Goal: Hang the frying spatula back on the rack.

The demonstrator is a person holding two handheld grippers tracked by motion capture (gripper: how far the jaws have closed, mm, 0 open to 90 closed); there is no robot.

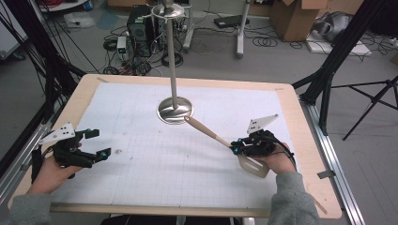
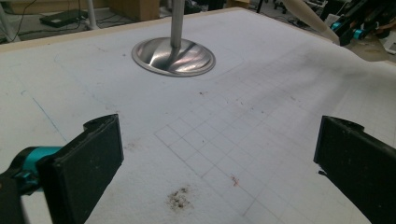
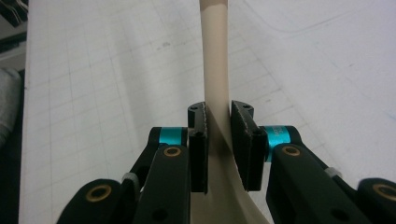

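A beige slotted spatula (image 1: 220,140) slants above the white gridded mat, its handle tip pointing toward the steel stand base (image 1: 175,110). My right gripper (image 1: 236,146) is shut on the spatula's neck (image 3: 218,93), with the slotted blade (image 1: 253,166) behind it near the hand. The handle runs straight away between the jaws in the right gripper view. My left gripper (image 1: 97,143) hovers at the mat's left side, open, with nothing between its jaws. The round base (image 2: 173,57) and its pole rise ahead in the left gripper view, and the spatula handle (image 2: 308,16) shows at top right.
A tall steel pole (image 1: 172,51) rises from the base at the mat's centre back and carries a ring of hooks (image 1: 167,11) at its top. The wooden table (image 1: 309,140) borders the mat. Tripod legs, cables and boxes stand on the floor beyond.
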